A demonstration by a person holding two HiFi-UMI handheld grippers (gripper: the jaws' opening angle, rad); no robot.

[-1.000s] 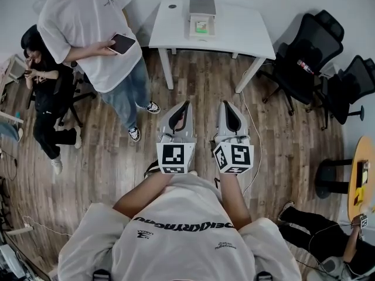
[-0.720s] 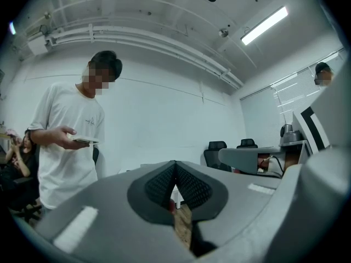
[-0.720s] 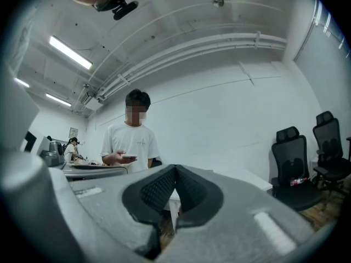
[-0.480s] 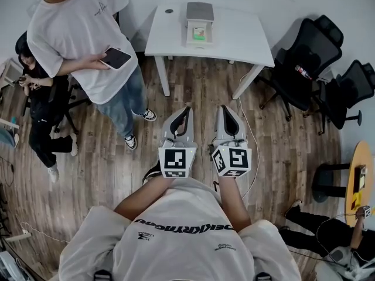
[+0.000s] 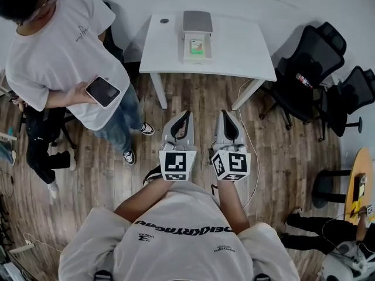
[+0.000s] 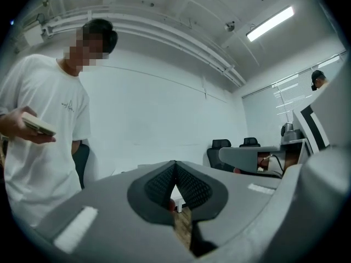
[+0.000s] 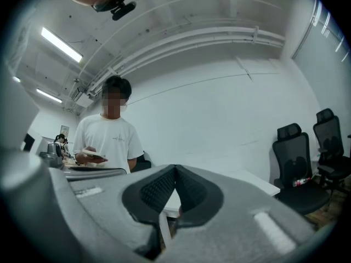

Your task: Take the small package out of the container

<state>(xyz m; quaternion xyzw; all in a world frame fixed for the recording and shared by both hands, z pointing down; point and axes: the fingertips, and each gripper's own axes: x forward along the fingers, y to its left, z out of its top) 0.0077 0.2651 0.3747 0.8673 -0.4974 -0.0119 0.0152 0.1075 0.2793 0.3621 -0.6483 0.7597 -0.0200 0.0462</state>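
The person holds both tools out low, side by side over the wood floor (image 5: pixel 281 157), well short of the white table (image 5: pixel 246 45). The left gripper (image 5: pixel 183 115) has its 2 jaws pressed together with nothing between them, and the right gripper (image 5: pixel 225 115) is the same. The small package (image 5: pixel 196 45), green-faced, lies in the open container (image 5: pixel 197 58) on the table, straight ahead, its long side running away from the person. It sits slightly toward the left gripper's side, so that one looks nearer for the reach.
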